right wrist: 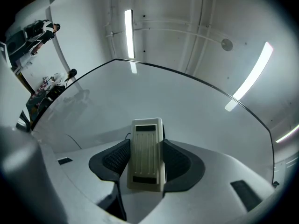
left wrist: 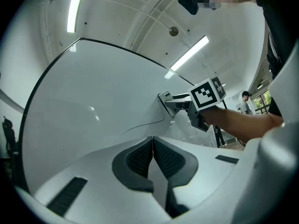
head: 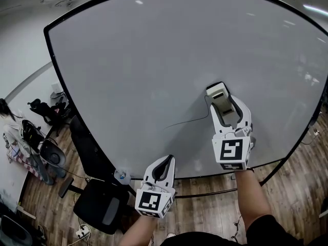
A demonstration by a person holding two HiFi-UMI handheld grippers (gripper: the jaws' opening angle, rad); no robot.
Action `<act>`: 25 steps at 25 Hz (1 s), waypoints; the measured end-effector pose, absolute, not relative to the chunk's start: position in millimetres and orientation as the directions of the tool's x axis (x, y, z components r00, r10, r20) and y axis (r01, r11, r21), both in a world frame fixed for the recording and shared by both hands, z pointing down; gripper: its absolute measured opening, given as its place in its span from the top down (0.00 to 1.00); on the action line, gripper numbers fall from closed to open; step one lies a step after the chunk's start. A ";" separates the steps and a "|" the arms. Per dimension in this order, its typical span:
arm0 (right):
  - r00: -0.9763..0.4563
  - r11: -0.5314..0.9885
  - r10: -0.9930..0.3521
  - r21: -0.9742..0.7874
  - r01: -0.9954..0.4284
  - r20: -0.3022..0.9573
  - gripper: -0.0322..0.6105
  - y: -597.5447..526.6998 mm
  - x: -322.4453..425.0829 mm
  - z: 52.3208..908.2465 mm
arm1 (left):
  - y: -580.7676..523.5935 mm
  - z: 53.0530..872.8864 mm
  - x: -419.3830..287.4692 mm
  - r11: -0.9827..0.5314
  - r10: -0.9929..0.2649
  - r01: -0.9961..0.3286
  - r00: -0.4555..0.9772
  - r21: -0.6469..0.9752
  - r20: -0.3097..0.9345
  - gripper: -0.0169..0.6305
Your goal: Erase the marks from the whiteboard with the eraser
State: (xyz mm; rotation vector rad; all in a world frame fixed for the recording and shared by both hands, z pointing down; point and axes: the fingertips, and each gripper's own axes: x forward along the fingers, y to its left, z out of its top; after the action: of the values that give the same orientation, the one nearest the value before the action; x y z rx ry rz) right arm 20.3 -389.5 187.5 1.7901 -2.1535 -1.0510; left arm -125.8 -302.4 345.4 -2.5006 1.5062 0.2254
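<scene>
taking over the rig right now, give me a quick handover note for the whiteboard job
Right gripper: shut on the eraser, which looks to be set against the whiteboard, right of centre.
Left gripper: shut, empty, low by the board's bottom edge.
Done: most of the board shows bare.
Left: a thin dark line runs from just left of the eraser out toward the lower left. Wipe the eraser along it, then check the board for faint traces.
</scene>
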 end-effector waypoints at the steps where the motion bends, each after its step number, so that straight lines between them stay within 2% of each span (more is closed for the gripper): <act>1: -0.285 0.045 -0.909 0.609 -0.792 -0.304 0.57 -388.8 14.3 190.1 | -302.1 345.2 -128.6 -0.452 -0.854 -0.886 0.462 -0.101 -0.240 0.94; 19: -0.384 0.211 -0.906 0.596 -0.775 -0.179 0.57 -383.6 -91.8 274.2 | -296.0 361.7 -193.6 -0.387 -0.889 -0.919 0.394 -0.079 -0.232 0.94; 25: -0.457 0.296 -0.882 0.616 -0.730 -0.118 0.57 -377.9 -142.7 311.0 | -288.1 370.0 -221.6 -0.358 -0.904 -0.931 0.366 -0.078 -0.221 0.94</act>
State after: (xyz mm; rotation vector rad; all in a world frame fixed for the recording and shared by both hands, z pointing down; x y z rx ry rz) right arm -142.7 -377.9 311.0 1.4780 -2.3211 -0.9010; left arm -221.6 -288.1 370.0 -2.4341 1.6567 0.2070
